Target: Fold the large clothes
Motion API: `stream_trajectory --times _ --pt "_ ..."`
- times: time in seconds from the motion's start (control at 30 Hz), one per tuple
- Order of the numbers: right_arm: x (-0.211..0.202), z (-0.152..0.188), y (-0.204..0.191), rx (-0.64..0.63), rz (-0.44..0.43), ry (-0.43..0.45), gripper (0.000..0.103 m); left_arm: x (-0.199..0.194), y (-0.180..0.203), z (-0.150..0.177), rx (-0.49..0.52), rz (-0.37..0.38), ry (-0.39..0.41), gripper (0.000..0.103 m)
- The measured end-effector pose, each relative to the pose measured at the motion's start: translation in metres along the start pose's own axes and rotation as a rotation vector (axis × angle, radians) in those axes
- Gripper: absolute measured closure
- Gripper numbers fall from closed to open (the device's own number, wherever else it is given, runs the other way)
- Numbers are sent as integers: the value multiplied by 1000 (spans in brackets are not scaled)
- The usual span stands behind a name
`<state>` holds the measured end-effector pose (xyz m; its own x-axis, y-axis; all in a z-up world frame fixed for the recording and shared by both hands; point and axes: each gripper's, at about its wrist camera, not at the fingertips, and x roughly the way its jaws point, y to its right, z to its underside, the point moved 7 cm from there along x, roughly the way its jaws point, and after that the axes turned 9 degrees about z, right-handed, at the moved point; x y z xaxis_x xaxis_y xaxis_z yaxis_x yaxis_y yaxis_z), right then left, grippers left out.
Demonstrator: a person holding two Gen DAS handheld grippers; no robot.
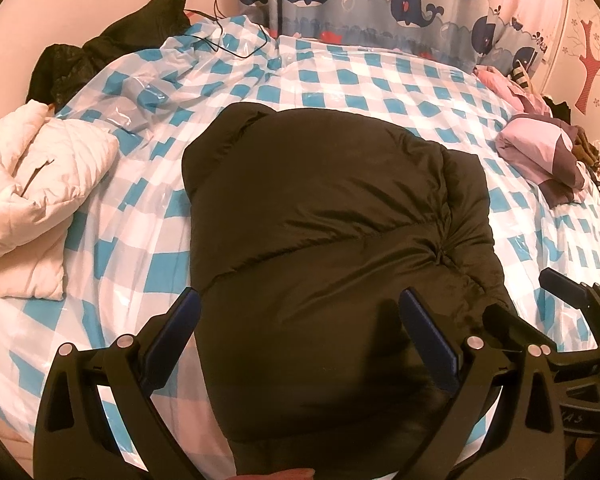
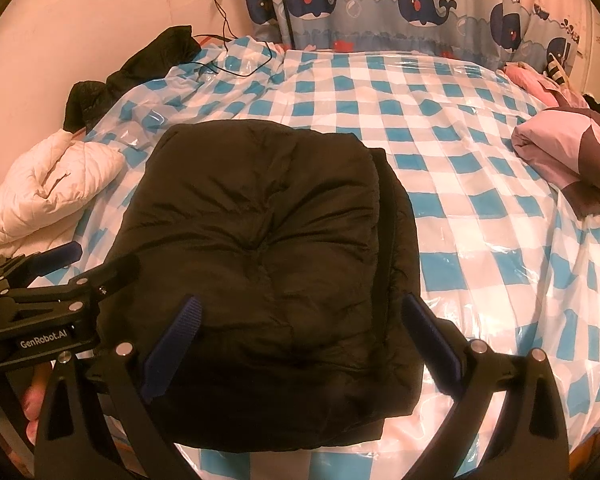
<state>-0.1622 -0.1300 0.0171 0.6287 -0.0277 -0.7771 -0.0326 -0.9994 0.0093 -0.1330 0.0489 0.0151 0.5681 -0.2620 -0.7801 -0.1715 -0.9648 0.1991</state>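
Note:
A black puffer jacket [image 1: 320, 216] lies folded into a thick block on the blue-and-white checked bed cover [image 1: 380, 84]; it also shows in the right wrist view [image 2: 260, 240]. My left gripper [image 1: 300, 332] is open, its blue-padded fingers spread over the jacket's near left part. My right gripper [image 2: 300, 336] is open over the jacket's near edge. In the left wrist view the right gripper [image 1: 536, 296] shows at the right; in the right wrist view the left gripper [image 2: 100, 258] shows at the left, open.
A white quilted garment [image 1: 32, 192] lies at the left. Another black garment [image 1: 112, 48] and a cable [image 1: 228, 44] lie at the back left. Pink and purple folded clothes [image 1: 540, 152] sit at the right. A whale-print curtain [image 1: 380, 0] hangs behind.

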Motion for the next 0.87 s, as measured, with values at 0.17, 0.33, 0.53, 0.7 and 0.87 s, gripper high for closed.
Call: stream_trajectory --times 0.17,0.33,0.53,0.7,0.87 --pt "0 0 0 1 0 -1 7 3 1 5 -18 25 -6 8" --pt "1 0 -1 1 -1 -2 7 2 0 7 -33 42 17 8" --pt "0 0 -1 -1 -1 1 7 -12 0 2 -26 66 100 8" --pt "-1 2 2 8 0 3 7 -5 0 2 9 -23 52 8" --pt "-2 4 2 6 -1 2 7 -9 2 1 37 -57 63 8"
